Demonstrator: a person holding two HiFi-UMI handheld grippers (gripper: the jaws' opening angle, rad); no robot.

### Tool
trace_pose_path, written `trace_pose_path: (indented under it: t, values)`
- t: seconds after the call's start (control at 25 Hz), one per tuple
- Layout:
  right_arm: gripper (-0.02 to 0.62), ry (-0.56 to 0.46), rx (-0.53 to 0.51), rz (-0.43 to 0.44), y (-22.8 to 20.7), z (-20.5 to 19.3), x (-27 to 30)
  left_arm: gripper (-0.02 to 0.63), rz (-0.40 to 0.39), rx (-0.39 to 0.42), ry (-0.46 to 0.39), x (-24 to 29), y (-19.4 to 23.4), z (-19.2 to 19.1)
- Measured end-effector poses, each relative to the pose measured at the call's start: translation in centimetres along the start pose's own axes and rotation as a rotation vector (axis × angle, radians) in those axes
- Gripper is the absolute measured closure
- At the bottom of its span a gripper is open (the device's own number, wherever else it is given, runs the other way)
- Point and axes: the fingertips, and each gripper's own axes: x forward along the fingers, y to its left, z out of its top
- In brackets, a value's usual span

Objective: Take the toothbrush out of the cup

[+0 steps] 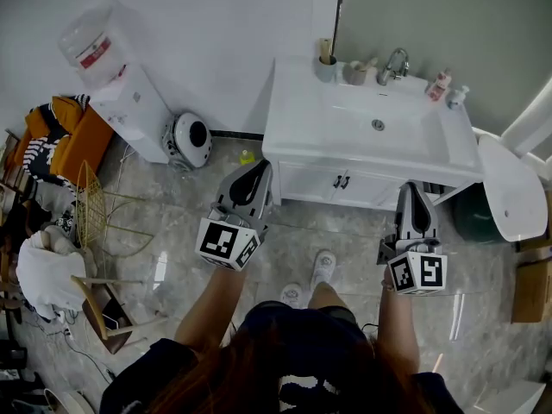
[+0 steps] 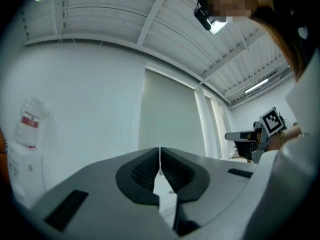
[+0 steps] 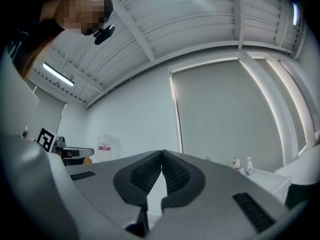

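**Operator:** Report the left gripper first.

**Inspector:** The left gripper (image 2: 160,153) had its jaws closed tip to tip. The ribbed pads met and nothing was held between them. Beyond the tips its own view showed only a plain white wall.

**Operator:** And the right gripper?

**Inspector:** The right gripper (image 3: 162,155) was in the same condition, with its jaws together and empty.

**Operator:** Where were they relative to the work area?

**Inspector:** In the head view both grippers sat at mid-frame over the tiled floor (image 1: 345,231). They were in front of the white vanity (image 1: 310,179) and well apart from everything on its top.

**Operator:** Location of the task item?

**Inspector:** The cup (image 1: 326,69) stood at the back left corner of the vanity top, upper centre of the frame. A pale upright handle rose from it. I judged this to be the toothbrush (image 1: 325,50).

**Operator:** Other containers?

**Inspector:** A second, beige cup (image 1: 356,74) stood just to the right, beside the faucet (image 1: 395,63). Its contents were too small to identify. The basin (image 1: 362,102) held nothing I could make out apart from its drain. Two small bottles (image 1: 440,84) stood at the upper right of the top.

**Operator:** Progress?

**Inspector:** No part of the removal was complete. The toothbrush was in the cup and neither gripper was near it. As I judged it, four steps remained:
- Approach the vanity.
- Open one gripper.
- Close it on the handle.
- Lift the toothbrush clear of the rim.
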Motion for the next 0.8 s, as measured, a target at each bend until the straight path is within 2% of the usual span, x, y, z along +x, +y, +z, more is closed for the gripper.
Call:
trace_pose_path:
  t: [0.12, 0.28, 0.52, 0.72, 0.8]
  values:
    - [0.581, 0.003, -0.03, 0.04, 0.4, -0.9, 2.8, 0.581, 0.024, -0.006, 0.009, 0.9, 1.6, -0.7]
    - [0.581, 0.014, -0.009, 0.088, -0.1, -1.9, 6.6, 0.58, 0.06, -0.008, 0.023, 3.0, 3.4, -1.4]
    - [0.581, 0.018, 0.013, 0.126, -4.2, -3.0, 13.1, 0.58, 0.103, 0.004, 0.035, 9.1, 5.3, -2.1]
    - [0.581, 0.013, -0.075, 0.19, -7.1, -2.6, 18.3, 0.58, 0.139, 0.012, 0.039, 14.8, 6.3, -2.5]
    - [0.581, 0.005, -0.067, 0.221, -8.3, -2.5, 20.0, 0.581, 0.154, 0.013, 0.037, 17.0, 6.5, -2.7]
